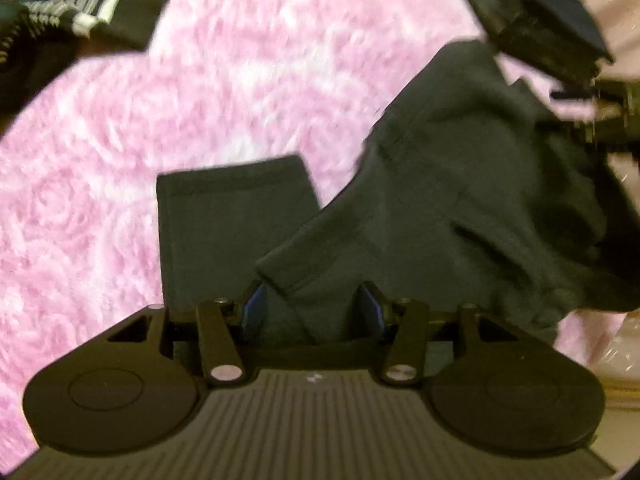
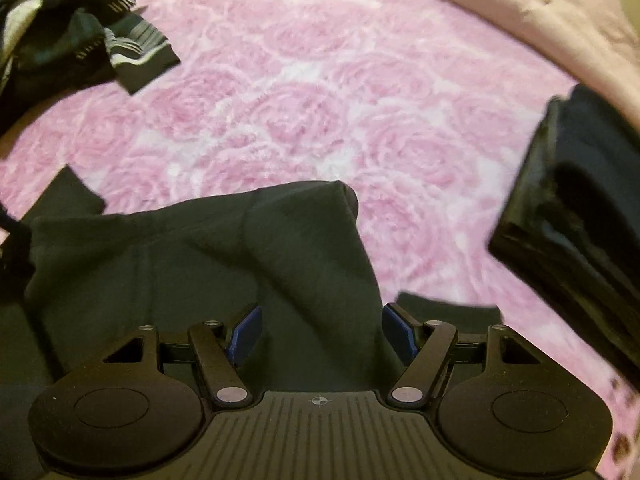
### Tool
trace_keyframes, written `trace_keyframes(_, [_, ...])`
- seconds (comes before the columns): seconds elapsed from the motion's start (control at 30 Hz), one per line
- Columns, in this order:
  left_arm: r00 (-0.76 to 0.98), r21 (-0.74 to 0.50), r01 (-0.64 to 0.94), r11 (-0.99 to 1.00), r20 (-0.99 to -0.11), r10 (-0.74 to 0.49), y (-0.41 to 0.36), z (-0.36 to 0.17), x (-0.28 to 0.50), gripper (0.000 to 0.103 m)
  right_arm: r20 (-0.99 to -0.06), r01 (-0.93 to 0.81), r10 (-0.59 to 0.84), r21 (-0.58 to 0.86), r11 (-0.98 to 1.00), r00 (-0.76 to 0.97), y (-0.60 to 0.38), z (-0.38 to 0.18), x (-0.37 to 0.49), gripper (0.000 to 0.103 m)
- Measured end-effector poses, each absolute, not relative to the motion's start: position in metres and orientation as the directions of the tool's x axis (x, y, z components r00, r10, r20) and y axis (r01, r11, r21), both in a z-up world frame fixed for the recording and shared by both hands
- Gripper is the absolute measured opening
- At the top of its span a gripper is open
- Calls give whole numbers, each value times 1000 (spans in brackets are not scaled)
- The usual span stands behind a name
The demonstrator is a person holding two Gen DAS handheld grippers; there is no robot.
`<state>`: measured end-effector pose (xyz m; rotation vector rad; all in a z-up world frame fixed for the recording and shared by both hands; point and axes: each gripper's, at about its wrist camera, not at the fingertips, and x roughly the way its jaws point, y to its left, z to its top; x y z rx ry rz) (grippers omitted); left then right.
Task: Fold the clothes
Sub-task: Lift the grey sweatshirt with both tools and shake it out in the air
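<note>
I had the left gripper (image 1: pixel 314 312) and right gripper (image 2: pixel 322 332) both spread wide with the dark garment (image 1: pixel 460 200) bunched between their fingers over the pink blanket (image 2: pixel 300 100); it looked soft, light and floppy, best pinched at a hemmed edge.

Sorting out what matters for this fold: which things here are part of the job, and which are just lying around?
In the job:
- dark garment, bunched on the pink blanket
- left gripper, cloth between its fingers
- right gripper, cloth between its fingers

Lying about:
- heap of striped dark clothes, far left
- folded dark stack, right
</note>
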<state>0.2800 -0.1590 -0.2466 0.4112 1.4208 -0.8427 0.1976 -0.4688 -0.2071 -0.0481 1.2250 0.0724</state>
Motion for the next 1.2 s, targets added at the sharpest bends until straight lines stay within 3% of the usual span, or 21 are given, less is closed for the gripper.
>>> trace_keyframes(0.2, [-98, -227, 725, 651, -969, -229, -167, -257, 272, 12, -936, -86, 185, 167, 982, 301, -506, -234, 223, 69])
trace_keyframes(0.27, [-74, -217, 720, 659, -968, -238, -169, -248, 267, 2, -922, -84, 226, 210, 974, 315, -513, -222, 217, 21])
trace_keyframes(0.3, [-58, -212, 715, 666, -968, -246, -170, -241, 264, 2, -914, -83, 246, 232, 969, 323, -516, -217, 214, 3])
trace_keyframes(0.5, [83, -182, 709, 681, -938, -337, -173, -169, 231, 1, -841, -67, 316, 320, 945, 440, -536, -155, 178, 2])
trace_keyframes(0.77, [284, -125, 704, 700, -853, -438, -180, -76, 205, 1, -702, 31, 220, 326, 945, 677, -550, -40, 93, 2])
trace_keyframes(1.0, [420, -64, 738, 672, -736, -532, -174, -17, 225, 1, -612, -44, 212, 278, 960, 762, -454, 28, 51, 2])
trace_keyframes(1.2, [518, 22, 770, 637, -605, -605, -103, 51, 261, 1, -516, -171, 317, 310, 935, 795, -294, 60, 56, 2])
